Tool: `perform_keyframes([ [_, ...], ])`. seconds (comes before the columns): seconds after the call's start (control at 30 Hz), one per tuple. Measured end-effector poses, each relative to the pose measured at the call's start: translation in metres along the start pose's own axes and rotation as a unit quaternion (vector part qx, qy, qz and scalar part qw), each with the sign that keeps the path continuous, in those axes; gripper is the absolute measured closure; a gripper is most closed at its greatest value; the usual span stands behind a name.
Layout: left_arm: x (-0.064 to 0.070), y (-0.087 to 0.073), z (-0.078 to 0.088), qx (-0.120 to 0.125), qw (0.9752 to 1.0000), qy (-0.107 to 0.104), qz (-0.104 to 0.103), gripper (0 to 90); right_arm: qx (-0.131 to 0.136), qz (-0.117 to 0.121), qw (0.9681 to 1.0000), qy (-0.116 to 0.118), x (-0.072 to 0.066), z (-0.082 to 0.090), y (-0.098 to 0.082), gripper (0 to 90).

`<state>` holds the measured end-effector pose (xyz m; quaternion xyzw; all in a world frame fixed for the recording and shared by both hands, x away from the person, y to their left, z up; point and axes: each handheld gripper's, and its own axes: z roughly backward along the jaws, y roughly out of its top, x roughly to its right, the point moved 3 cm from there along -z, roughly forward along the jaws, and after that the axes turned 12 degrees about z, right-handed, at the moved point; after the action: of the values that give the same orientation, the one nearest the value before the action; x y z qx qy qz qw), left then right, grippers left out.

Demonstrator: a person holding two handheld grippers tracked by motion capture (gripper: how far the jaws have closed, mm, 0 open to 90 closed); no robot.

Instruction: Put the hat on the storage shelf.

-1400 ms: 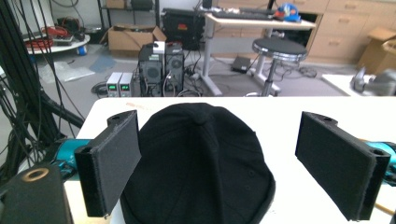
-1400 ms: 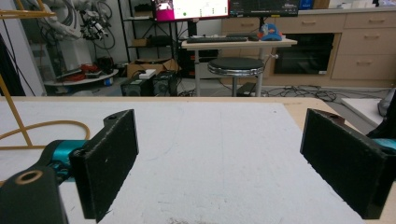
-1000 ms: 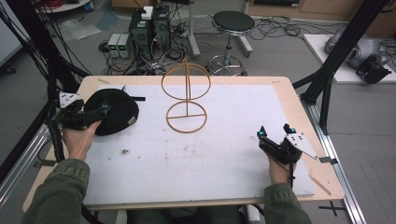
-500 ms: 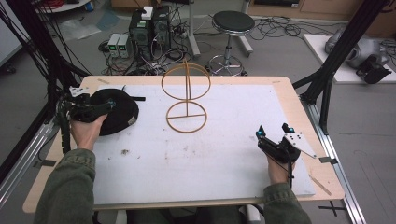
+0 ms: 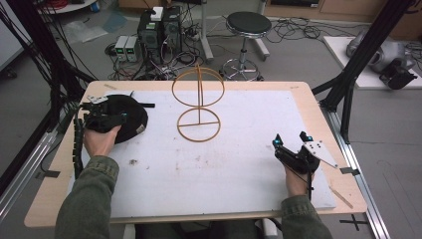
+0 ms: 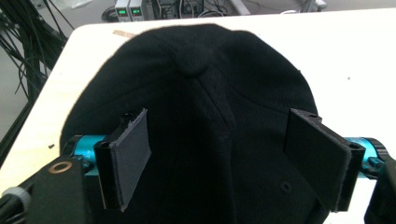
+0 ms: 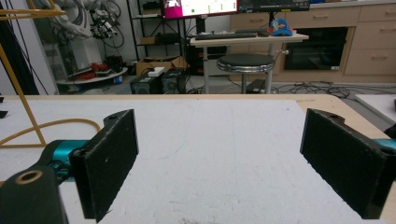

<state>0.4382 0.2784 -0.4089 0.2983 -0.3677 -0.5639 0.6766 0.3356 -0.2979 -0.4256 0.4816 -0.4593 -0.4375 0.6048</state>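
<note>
The left gripper [image 5: 112, 119] sits over the black cap [image 6: 196, 93] on the desk [image 5: 298, 94], its fingers [image 6: 126, 154] closing astride the crown, not yet pressing. The right gripper [image 5: 291, 144] rests with fingers wide and empty.

No legible text, label, brand or number on any item; the monitor [image 7: 201, 7] beyond the desk [image 7: 233, 140] displays content too small to read.

Even, soft overhead light, no hard shadows across the white table mat [image 5: 239, 164]. Faint shade only under the wire stand [image 5: 199, 107]. Black cap [image 6: 201, 116] swallowing nearly all detail, seams barely readable. Slightly grainy, soft all round. Bright glare off the monitor [image 7: 198, 7] far back.
</note>
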Motion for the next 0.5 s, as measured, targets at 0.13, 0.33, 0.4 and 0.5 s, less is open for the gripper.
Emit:
perform_keyframes([
  [0.13,0.0002,-0.0046,-0.0056,-0.024,0.9996,0.015,0.009,33.8,-0.003,0.002,1.0,0.002,0.0,-0.0005,-0.0005,10.6],
  [0.33,0.0014,-0.0066,-0.0094,-0.022,0.9985,0.051,0.004,56.9,-0.005,0.006,1.0,0.001,0.0001,-0.0015,-0.0012,10.6],
  [0.4,-0.0007,-0.0054,-0.0071,-0.023,0.9986,0.046,0.013,70.8,-0.009,0.007,0.9999,0.004,0.0,-0.0018,-0.0016,10.6],
  [0.5,0.0002,-0.0059,-0.0063,-0.026,0.9981,0.054,0.012,81.6,-0.016,0.007,0.9998,0.006,-0.0006,-0.0029,-0.0031,10.6],
])
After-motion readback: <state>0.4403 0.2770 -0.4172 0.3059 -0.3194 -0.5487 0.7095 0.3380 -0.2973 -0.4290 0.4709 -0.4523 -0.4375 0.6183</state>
